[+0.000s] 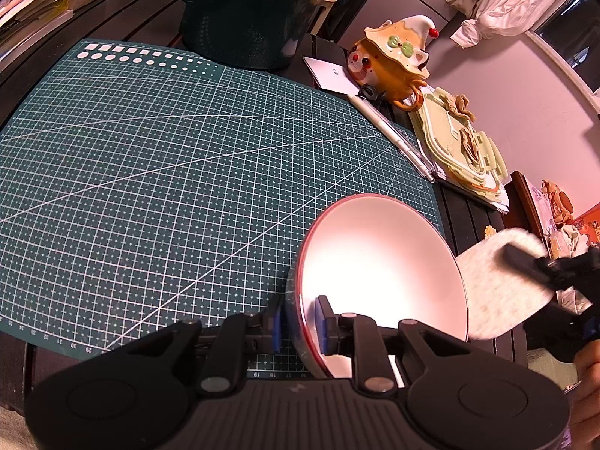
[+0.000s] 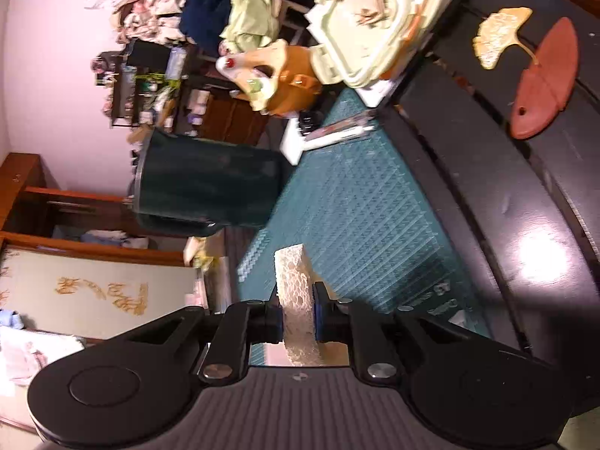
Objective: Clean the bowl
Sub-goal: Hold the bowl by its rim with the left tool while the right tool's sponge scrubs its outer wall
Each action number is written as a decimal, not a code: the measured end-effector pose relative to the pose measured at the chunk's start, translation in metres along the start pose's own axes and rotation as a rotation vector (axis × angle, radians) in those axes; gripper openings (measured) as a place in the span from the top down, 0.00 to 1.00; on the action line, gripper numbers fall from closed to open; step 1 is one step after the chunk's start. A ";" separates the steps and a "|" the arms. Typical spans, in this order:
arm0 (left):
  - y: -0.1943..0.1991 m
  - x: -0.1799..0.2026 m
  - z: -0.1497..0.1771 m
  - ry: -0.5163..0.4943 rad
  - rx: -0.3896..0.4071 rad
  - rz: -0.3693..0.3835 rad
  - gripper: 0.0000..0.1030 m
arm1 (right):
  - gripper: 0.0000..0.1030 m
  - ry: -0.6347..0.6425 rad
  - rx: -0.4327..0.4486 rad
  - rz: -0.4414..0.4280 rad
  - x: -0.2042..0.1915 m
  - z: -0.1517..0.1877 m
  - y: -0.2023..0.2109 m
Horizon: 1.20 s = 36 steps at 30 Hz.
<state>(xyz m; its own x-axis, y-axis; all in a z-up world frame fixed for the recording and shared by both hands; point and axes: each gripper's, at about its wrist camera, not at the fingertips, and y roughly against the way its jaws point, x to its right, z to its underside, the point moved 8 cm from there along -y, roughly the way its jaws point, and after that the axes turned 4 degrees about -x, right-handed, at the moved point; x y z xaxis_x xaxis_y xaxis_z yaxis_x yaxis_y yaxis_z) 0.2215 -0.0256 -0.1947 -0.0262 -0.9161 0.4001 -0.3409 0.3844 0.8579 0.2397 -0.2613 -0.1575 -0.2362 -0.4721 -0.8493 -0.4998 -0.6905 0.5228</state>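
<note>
The bowl (image 1: 382, 273) is being held tilted at lower right of the left wrist view, its rim clamped between the closed pads of the left gripper (image 1: 300, 328), above the green cutting mat (image 1: 168, 172). A white sponge (image 2: 298, 303) is being gripped by the right gripper (image 2: 298, 322) at lower centre of the right wrist view. In the left view, the sponge is being seen just beside the bowl's right edge.

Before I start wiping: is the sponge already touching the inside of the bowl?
No. The sponge in the right gripper sits outside the bowl, behind its rim.
</note>
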 end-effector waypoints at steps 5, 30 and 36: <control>0.000 0.000 0.000 0.000 0.000 0.000 0.83 | 0.87 0.039 -0.068 0.092 0.006 0.014 -0.020; 0.000 -0.001 0.000 -0.016 0.004 0.013 0.81 | 0.87 0.064 -0.026 0.027 -0.007 0.003 -0.011; 0.001 -0.005 0.001 -0.009 0.010 0.057 0.81 | 0.87 0.056 -0.031 0.030 -0.003 0.003 -0.013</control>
<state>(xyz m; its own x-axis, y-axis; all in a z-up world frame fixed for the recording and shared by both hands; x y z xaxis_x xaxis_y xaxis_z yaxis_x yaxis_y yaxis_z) 0.2207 -0.0204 -0.1964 -0.0544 -0.8936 0.4456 -0.3483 0.4352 0.8302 0.2441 -0.2492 -0.1621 -0.2032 -0.5222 -0.8283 -0.4670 -0.6918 0.5507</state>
